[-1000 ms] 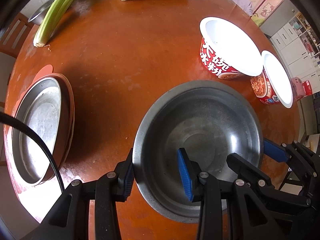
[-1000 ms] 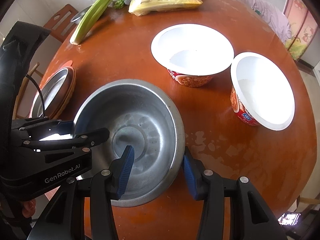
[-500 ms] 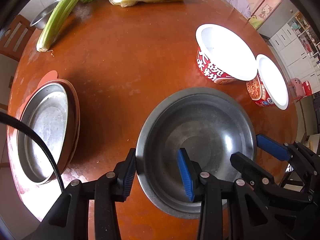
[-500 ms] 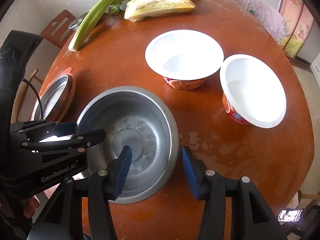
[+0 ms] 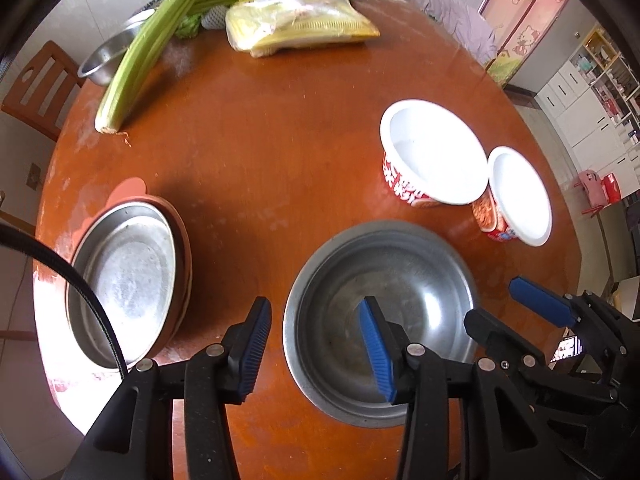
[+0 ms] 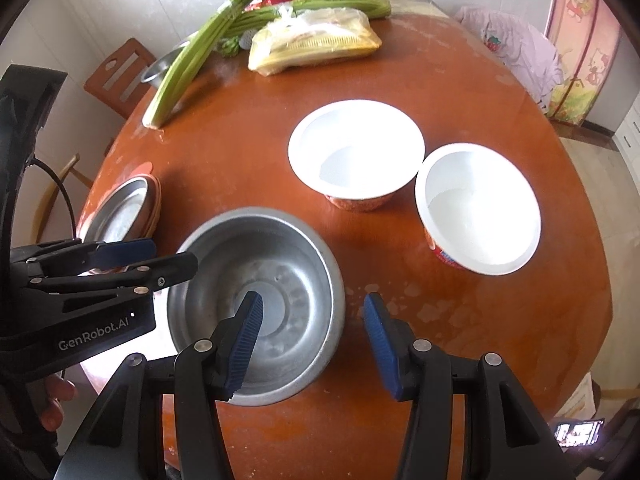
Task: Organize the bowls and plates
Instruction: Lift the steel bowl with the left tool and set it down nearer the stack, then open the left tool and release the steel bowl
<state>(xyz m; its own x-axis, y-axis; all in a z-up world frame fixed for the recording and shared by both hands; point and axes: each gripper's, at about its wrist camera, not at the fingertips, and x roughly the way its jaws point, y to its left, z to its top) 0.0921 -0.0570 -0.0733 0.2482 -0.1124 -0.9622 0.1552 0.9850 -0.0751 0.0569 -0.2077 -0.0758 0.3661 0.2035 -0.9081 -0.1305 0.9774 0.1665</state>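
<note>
Steel plate: a shallow round metal plate (image 5: 128,284) lies in a reddish-brown dish (image 5: 182,248) at the round wooden table's (image 5: 280,140) left edge.
Left gripper (image 5: 316,344): spread wide, holding nothing, straddling the near-left rim of the dull steel bowl (image 5: 380,300).
Right gripper (image 6: 312,340): likewise parted and empty across the bowl's right rim; contact seems absent, though blur hampers judgement.
Cups: two white-lined paper noodle bowls (image 6: 356,152) (image 6: 478,208) stand side by side beyond, to the right.

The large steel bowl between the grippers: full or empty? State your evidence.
Empty. The steel bowl stands upright on the table, its bare metal bottom visible in both views.
</note>
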